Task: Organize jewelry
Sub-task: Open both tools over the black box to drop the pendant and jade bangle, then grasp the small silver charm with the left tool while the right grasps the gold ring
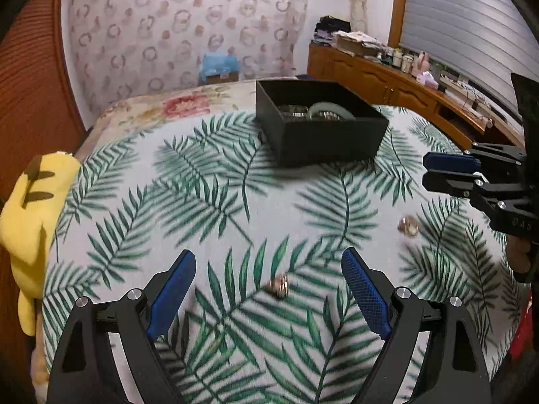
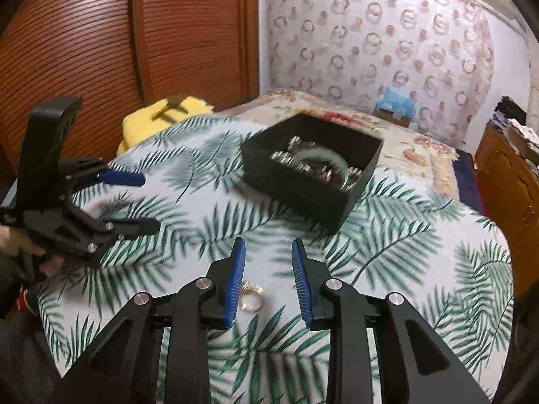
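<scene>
Spread wide, the left gripper (image 1: 268, 291) frames a gold ring (image 1: 278, 289) lying on the leaf-print cloth (image 1: 215, 202), the black box (image 1: 320, 144) far ahead. From the right wrist, the right gripper (image 2: 268, 281), partly open, straddles another ring (image 2: 251, 298), nearer its left pad.

A palm-leaf cloth (image 1: 235, 202) covers the bed, with a floral quilt (image 1: 188, 104) beyond it. A yellow plush toy (image 1: 30, 208) lies at the bed's edge. A cluttered wooden sideboard (image 1: 387, 77) stands below a slatted blind (image 1: 471, 23).
</scene>
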`<state>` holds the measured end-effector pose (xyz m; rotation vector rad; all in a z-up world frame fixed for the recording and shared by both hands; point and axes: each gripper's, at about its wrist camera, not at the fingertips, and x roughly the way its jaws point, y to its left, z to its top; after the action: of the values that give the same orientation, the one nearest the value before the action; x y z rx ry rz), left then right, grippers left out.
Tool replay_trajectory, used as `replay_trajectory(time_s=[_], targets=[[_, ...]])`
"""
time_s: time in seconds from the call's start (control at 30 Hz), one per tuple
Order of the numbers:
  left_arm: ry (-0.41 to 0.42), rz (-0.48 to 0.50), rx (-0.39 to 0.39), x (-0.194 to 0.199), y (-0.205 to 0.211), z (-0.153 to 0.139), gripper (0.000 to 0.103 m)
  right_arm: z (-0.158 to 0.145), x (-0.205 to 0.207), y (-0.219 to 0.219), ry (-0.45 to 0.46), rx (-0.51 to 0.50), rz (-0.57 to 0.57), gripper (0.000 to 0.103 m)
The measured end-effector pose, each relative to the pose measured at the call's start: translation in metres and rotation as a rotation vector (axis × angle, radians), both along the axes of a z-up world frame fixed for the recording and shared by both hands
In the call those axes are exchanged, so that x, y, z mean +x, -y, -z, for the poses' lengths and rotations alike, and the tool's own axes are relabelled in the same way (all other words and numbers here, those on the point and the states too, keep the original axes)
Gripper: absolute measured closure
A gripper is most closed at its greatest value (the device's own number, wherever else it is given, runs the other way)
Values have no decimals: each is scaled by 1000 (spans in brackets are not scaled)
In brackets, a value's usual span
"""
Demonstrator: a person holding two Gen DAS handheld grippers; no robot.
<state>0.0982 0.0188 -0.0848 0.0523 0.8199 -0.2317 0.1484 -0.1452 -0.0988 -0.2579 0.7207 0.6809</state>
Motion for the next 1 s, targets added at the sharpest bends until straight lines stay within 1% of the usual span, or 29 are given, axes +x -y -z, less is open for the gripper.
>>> replay_trajectory(time_s=[0.23, 0.43, 0.5, 0.53, 0.6, 0.63, 0.67, 0.7, 0.83, 0.93, 0.97, 1.0], targets=[[-21, 8, 4, -15, -3, 9, 18, 26, -7, -6, -65, -53, -20, 72], [-18, 25, -15, -18, -4, 8, 19, 38, -9, -15, -89, -102, -39, 72], [-19, 30, -17, -17, -3, 8, 29, 39, -8, -16, -87, -108, -41, 72], [-22, 35, -15, -17, -1, 9, 31, 39, -7, -17, -88, -109, -41, 72], [-24, 46, -15, -16, 2, 9, 43, 38, -7, -19, -80, -120, -43, 73], [-31, 51, -16, -15, 4, 10, 46, 37, -7, -21, -73, -131, -48, 75], [-35, 55, -15, -15, 5, 11, 50, 37, -8, -22, -73, -138, -57, 81], [-38, 62, -10, -15, 7, 11, 54, 36, -7, -23, -71, -143, -57, 81], [-35, 57, 8, -12, 10, 12, 62, 36, -7, -22, -68, -141, -55, 81], [-33, 48, 9, -10, 8, 12, 73, 36, -8, -21, -65, -138, -53, 81], [-33, 47, 7, -10, 7, 12, 80, 36, -8, -21, -63, -137, -52, 81], [-34, 46, 2, -10, 6, 12, 81, 35, -8, -20, -62, -135, -51, 81]])
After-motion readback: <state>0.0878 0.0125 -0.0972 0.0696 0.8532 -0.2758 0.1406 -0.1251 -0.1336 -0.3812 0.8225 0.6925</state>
